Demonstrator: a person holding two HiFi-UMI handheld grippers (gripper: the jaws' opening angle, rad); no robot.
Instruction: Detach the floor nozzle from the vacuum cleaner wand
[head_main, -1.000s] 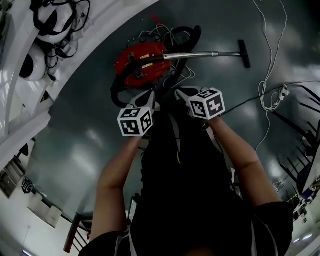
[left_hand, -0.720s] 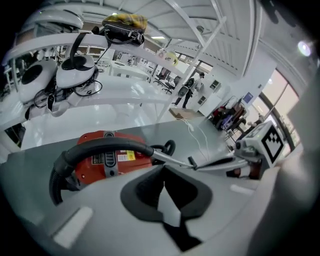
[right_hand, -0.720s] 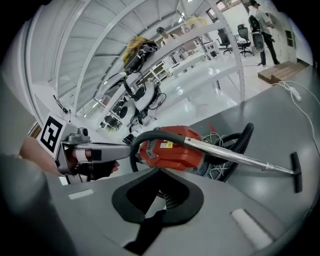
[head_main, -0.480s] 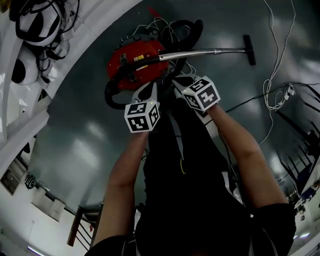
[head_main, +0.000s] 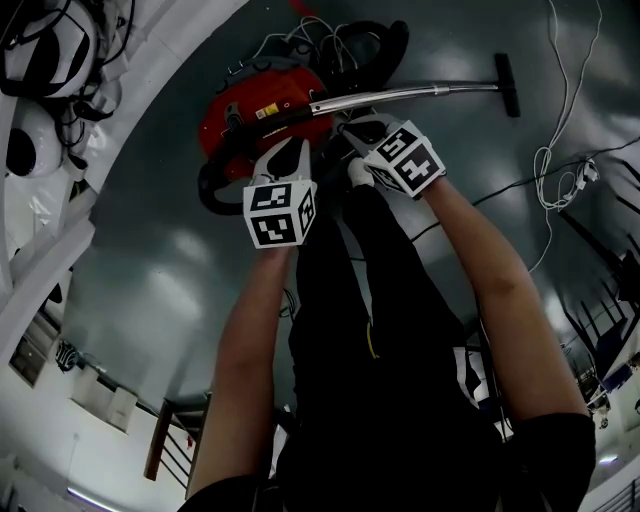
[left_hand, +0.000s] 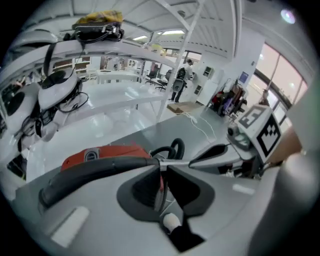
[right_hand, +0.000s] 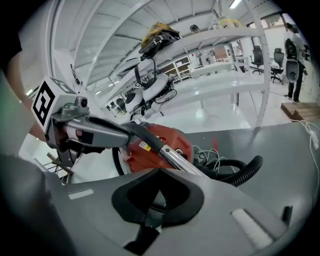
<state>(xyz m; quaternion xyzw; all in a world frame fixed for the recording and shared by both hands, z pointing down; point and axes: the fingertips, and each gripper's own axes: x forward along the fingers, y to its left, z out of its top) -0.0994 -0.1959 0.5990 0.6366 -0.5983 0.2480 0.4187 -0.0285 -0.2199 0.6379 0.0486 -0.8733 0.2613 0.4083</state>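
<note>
Head view: I see floor nozzle (head_main: 508, 83) on far end of wand (head_main: 400, 95), well apart from my left gripper (head_main: 290, 152) and right gripper (head_main: 358, 130), both by red vacuum cleaner (head_main: 250, 110).
Left gripper view: jaws just been opening, small gap, nothing inside.
Right gripper view: jaws squeezed together, empty.

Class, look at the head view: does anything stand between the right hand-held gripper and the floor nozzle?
Nothing visible does. Beyond the right hand-held gripper, only the chrome wand leads across to the floor nozzle.
</note>
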